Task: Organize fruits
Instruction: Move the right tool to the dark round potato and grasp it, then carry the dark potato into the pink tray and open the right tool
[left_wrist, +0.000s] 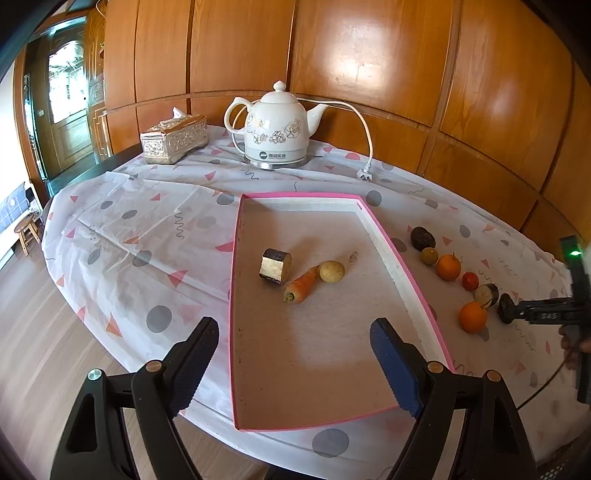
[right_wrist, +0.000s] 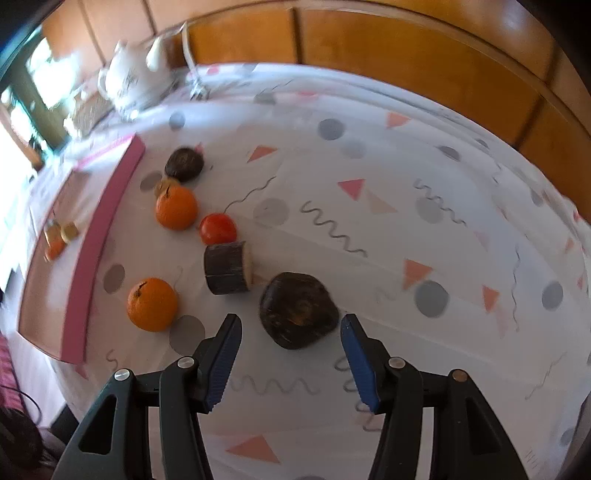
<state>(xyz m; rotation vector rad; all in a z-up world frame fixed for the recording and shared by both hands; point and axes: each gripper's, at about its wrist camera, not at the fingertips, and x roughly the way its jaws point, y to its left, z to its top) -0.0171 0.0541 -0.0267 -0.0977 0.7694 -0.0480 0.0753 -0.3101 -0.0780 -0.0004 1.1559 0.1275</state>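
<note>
Wood panelling backs a table under a white cloth (left_wrist: 140, 229) printed with grey dots and pink triangles. On the cloth, straight ahead of the left gripper (left_wrist: 295, 363), lies a pink-rimmed tray (left_wrist: 402, 266); its near edge sits just below and between the two fingers, which stand wide apart with nothing between them. Beyond the tray, far from that gripper, are a white kettle (left_wrist: 275, 125) and a silver tissue box (left_wrist: 173, 138).

Inside the tray, well ahead of the left gripper, lie a wood chunk (left_wrist: 275, 266), a carrot (left_wrist: 301, 284) and a pale round fruit (left_wrist: 331, 272), the carrot touching the fruit.

To the right of the tray a row of pieces runs along the cloth. The right gripper (right_wrist: 291, 356) points down at its near end, jaws apart and gripping nothing. A dark lump (right_wrist: 299, 310) lies just ahead of the fingertips, in line with the gap between them but not inside it, touching neither pad. Just beyond and left of the lump sits a dark log slice (right_wrist: 227, 267); to the gripper's left, near the tray wall, is an orange (right_wrist: 152, 304). Farther out come a small red fruit (right_wrist: 218, 229), a second orange (right_wrist: 176, 207), a small greenish fruit (right_wrist: 164, 184) half hidden behind it, and, farthest, a dark round fruit (right_wrist: 184, 164).

From the left wrist view the right gripper enters at the far right edge, near the closest orange.
</note>
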